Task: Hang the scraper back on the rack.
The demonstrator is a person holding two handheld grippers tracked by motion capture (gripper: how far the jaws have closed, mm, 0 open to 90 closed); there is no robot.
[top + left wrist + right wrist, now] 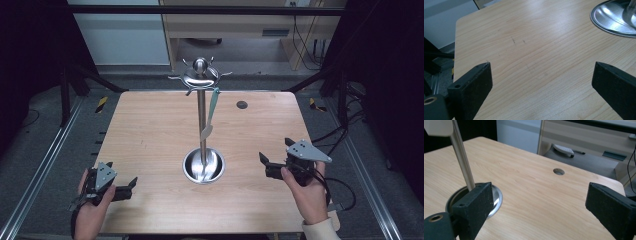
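Observation:
A steel utensil stand (202, 110) rises from a round dish base (203, 165) at the table's middle, with hooks at its top (200, 74). A teal-handled spatula (212, 112) hangs from one hook, its pale blade beside the pole. My left gripper (131, 186) rests near the front left corner, open and holding nothing; its view has the base's rim (614, 20) at the upper right. My right gripper (263, 161) sits right of the base, open and holding nothing. Its view shows the pole (462, 157), the spatula blade (439, 127) and the base (495, 197) behind its left jaw.
The wooden table (150, 130) has a small round cable hole (242, 104) at the back right, the cable hole (559, 171) also seen ahead of the right gripper. Metal rails run along both sides. A wooden desk and cables stand beyond the far edge.

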